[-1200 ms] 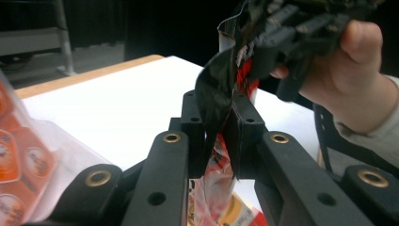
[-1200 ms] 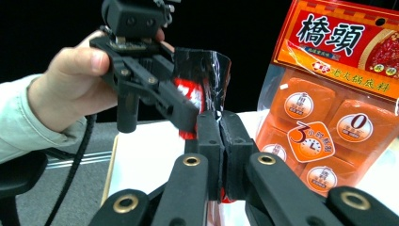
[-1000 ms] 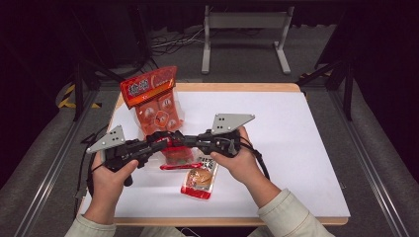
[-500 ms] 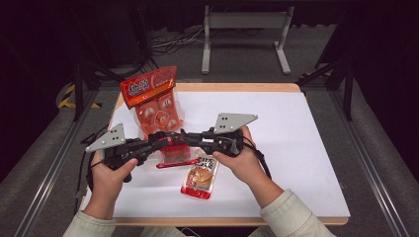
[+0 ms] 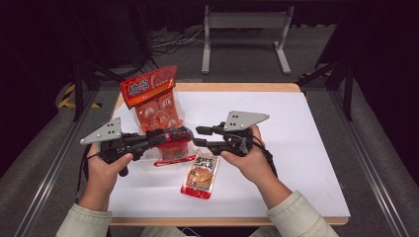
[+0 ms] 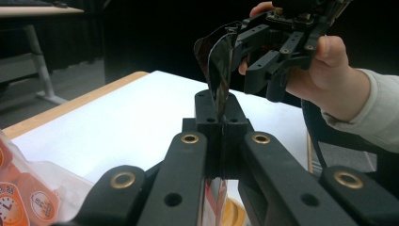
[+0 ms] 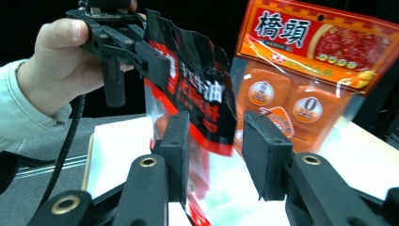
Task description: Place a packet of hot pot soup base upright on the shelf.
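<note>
A red and black snack bag [image 5: 173, 145] hangs over the white table top, with my left gripper [image 5: 182, 135] shut on its upper edge. In the left gripper view the jaws [image 6: 219, 117] are pinched on the dark bag edge [image 6: 220, 66]. My right gripper [image 5: 197, 136] faces it from the right. Its jaws have just been opening and now stand apart. In the right gripper view the bag [image 7: 197, 99] hangs between and beyond the spread pads [image 7: 263, 150], which do not press on it. A small orange sachet [image 5: 200, 175] lies flat on the table below both grippers.
A large orange multipack bag [image 5: 153, 98] stands upright at the table's back left, just behind the held bag, also seen as the orange bag [image 7: 306, 80]. The white sheet [image 5: 296, 148] covers the wooden table; a metal stand [image 5: 244, 34] is on the floor beyond.
The right gripper's jaws have spread apart and let go of the red and black bag. The left gripper keeps its hold. Both hands stay about where they were.
</note>
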Demonstrator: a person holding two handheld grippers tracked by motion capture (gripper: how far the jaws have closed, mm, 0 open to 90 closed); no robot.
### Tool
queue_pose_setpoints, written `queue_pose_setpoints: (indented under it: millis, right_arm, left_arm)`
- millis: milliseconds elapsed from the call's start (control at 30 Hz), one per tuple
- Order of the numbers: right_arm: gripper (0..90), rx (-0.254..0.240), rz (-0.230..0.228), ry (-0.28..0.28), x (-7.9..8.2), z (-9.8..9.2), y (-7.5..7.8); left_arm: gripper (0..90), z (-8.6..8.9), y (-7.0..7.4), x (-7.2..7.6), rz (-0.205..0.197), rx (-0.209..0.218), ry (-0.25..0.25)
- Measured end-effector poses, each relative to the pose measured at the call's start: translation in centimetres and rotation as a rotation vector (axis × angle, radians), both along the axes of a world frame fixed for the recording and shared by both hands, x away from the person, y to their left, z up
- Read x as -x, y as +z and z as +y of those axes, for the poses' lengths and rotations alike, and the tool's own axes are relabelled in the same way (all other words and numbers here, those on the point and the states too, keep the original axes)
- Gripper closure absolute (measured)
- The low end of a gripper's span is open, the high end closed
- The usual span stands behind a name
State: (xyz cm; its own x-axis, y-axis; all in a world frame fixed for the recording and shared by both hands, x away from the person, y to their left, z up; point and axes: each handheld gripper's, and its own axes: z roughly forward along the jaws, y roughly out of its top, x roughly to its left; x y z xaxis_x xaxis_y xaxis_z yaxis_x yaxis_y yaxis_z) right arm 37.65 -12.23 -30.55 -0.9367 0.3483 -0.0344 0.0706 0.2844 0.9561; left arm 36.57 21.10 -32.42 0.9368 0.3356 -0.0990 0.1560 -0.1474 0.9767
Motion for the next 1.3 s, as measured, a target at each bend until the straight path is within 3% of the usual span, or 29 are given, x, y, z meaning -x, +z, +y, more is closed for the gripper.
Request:
queue_pose_setpoints:
  millis: [200,367,500,833,1300]
  right_arm:
    - [62.0,-0.004,0.001,-0.039,0.0,-1.6,0.1]
    - [61.9,-0.011,-0.002,-0.080,0.0,-3.6,0.4]
    - [62.1,-0.010,-0.002,-0.109,-0.1,-4.7,0.4]
    - [62.6,-0.005,0.005,-0.140,-0.1,-6.0,0.1]
    - [62.9,-0.011,0.002,-0.152,0.0,-6.6,0.0]
  left_arm:
    - [89.2,0.6,0.5,-0.7,-0.013,-0.023,-0.006]
    - [89.2,1.3,0.7,-1.5,-0.005,-0.002,0.000]
    - [89.1,1.9,1.1,-2.1,-0.013,-0.010,0.004]
    - [89.1,3.0,1.6,-3.5,-0.041,0.007,0.030]
    - [89.2,3.5,0.3,-5.0,-0.072,-0.087,0.089]
